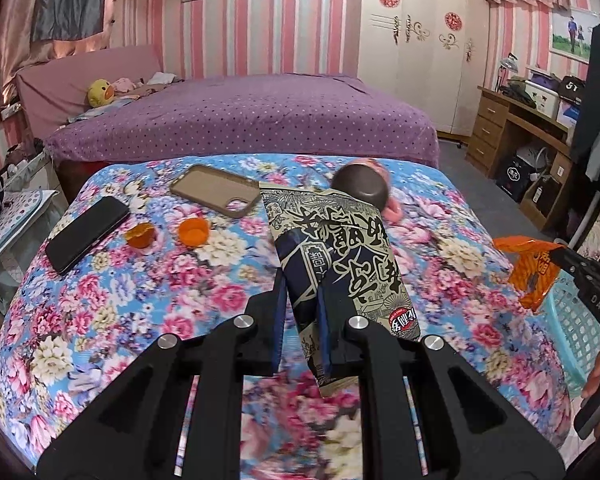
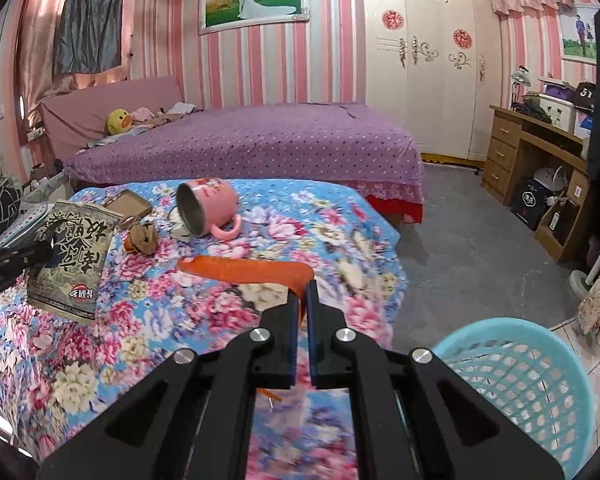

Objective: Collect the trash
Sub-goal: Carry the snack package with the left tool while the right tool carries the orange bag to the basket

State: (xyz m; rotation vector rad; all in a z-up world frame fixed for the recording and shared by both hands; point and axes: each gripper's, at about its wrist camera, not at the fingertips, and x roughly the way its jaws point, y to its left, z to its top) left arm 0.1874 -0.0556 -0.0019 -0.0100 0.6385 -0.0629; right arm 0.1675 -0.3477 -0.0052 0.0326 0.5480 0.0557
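We see left gripper (image 1: 300, 300), fingers clamped on black-and-cream snack bag (image 1: 340, 248), bag held up above middle of floral table (image 1: 140, 300). Right gripper (image 2: 303, 300), fingers pinched narrow on orange wrapper (image 2: 252, 270), near table's right edge, beside blue basket (image 2: 540, 384). Pink mug (image 2: 208, 206) tipped over at far edge. Two orange cups (image 1: 168, 234), phone (image 1: 88, 232), phone case (image 1: 216, 188) at left side.

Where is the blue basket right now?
In the right wrist view the blue basket sits at lower right, on the floor beside the floral table's edge, just right of the right hand-held gripper.
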